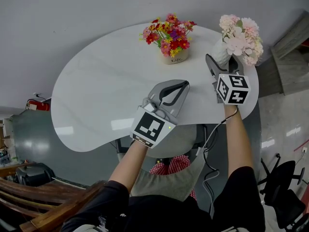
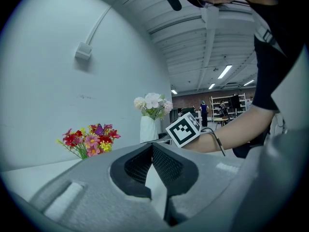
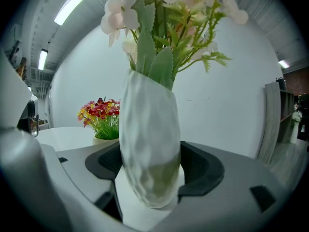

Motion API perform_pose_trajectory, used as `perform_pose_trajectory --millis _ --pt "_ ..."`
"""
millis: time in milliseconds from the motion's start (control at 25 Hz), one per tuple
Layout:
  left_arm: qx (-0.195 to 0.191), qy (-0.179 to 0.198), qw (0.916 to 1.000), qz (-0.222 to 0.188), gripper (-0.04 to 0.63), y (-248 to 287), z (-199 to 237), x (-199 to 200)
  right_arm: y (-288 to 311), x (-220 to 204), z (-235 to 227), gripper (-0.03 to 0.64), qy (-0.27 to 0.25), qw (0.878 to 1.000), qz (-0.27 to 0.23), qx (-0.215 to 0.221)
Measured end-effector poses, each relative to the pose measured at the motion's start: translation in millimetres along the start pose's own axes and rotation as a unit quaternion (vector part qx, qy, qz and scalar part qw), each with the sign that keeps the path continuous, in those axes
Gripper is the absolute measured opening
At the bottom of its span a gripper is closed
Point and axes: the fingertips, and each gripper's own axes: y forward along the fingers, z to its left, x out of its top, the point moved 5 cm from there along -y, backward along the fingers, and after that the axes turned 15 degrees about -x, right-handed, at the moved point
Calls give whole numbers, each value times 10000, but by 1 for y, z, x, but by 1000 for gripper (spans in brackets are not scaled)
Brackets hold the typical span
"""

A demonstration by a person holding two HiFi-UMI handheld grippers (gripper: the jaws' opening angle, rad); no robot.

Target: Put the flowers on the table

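White rounded tabletop [image 1: 91, 95] lies below us, with open room at its left. Our left gripper [image 1: 182, 85] hovers pinched shut, empty. Beyond stands a small pot of red and yellow flowers [image 1: 170, 38]. Our right gripper [image 1: 221, 59] clasps the upright white dimpled vase of pale pink flowers [image 1: 239, 37] near the right edge; its base seems just down.

white wall [image 2: 58, 105], strip lights [image 2: 224, 72], office chair [image 1: 284, 179]

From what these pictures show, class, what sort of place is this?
Probably an open office or lab hall: a white table, a black office chair, ceiling strip lights and shelving behind.
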Motion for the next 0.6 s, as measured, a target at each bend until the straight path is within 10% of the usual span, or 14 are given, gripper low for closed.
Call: perform_pose_trajectory --millis 600 --pt "75 -18 10000 -5 5 -3 2 0 0 -1 0 363 10 10000 -31 -18"
